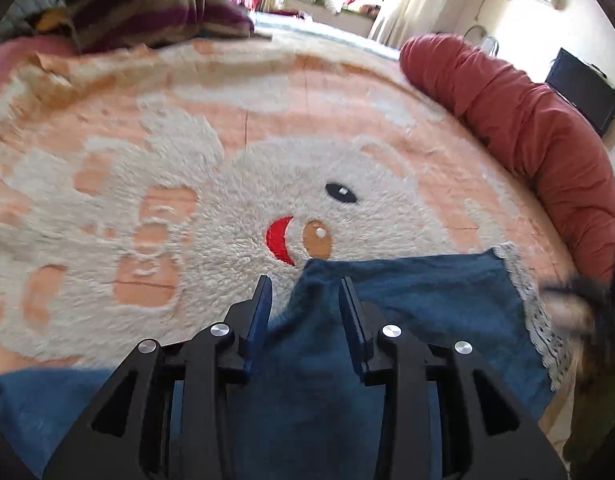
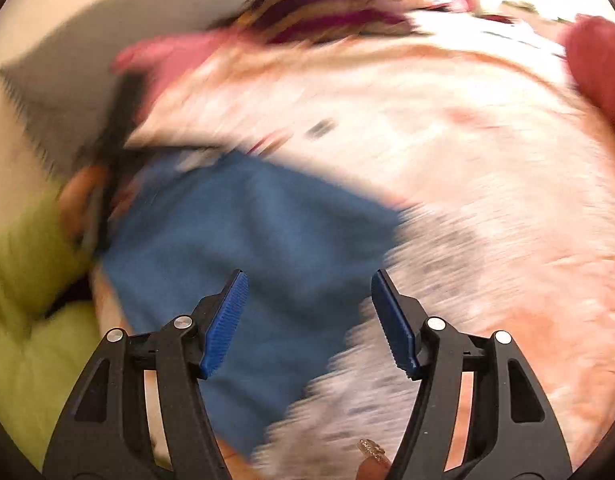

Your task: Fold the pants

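The blue pants lie on a fluffy cream and peach blanket with a cartoon face. They have a white lace hem at the right. My left gripper is open, its jaws astride the pants' upper left corner without pinching it. In the blurred right wrist view the pants and lace hem lie below my right gripper, which is wide open and empty above them. The other gripper shows as a dark blur at the pants' far corner.
A red rolled quilt runs along the bed's right side. A purple and tan striped blanket is heaped at the back left. A lime-green sleeve is at the left of the right wrist view.
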### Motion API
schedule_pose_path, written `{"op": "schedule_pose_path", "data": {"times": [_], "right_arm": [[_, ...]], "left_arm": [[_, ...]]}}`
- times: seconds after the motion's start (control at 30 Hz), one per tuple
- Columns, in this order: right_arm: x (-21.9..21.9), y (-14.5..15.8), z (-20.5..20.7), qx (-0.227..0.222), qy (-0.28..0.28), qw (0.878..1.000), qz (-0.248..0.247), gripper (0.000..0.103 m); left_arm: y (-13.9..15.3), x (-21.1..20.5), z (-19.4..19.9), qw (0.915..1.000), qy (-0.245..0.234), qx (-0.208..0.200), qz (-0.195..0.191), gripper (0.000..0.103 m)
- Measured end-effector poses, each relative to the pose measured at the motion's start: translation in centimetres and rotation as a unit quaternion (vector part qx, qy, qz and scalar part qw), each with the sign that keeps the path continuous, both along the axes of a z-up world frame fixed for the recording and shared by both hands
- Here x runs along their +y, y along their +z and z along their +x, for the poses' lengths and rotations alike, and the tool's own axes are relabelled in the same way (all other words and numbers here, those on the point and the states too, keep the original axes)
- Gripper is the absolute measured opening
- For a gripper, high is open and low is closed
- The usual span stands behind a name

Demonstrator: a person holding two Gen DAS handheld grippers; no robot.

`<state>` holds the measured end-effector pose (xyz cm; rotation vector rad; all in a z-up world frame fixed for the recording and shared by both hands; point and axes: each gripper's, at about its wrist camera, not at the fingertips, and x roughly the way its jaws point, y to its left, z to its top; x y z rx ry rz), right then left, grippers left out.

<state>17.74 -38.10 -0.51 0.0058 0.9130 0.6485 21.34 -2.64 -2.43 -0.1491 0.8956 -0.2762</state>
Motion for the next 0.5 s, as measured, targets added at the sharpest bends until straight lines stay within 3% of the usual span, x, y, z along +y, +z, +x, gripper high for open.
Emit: {"op": "schedule_pose_path", "data": {"times": [0.1,0.17,0.27,0.37,0.5], "right_arm": [[-3.5,-0.7,4.1,0.033,-0.066,0.997,0.021,0.057],[-4.3,-1.8,5.7,0.053,-0.08,0.995,0.017,0.057],[-3.8,-3.5,7.3,0.076,-0.066,0.995,0.013,0.052],[-3.0,-5.4,8.1,0.101,-0.06,0.993,0.0,0.047],[-2.6,-5.6,7.0,0.082,-0.048,0.995,-0.006,0.04]], "left_arm": [[0.8,-0.7,-2.8,0.9996,-0.008,-0.021,0.016,0.034],[0.4,-1.4,-4.6,0.999,-0.022,-0.021,0.032,0.034],[-0.9,-2.0,-6.1,0.9983,-0.029,-0.005,0.05,0.043],[-2.5,-1.8,-6.6,0.9978,-0.02,0.01,0.062,0.044],[-2.6,-1.6,-6.9,0.9979,-0.019,0.011,0.06,0.046]]}}
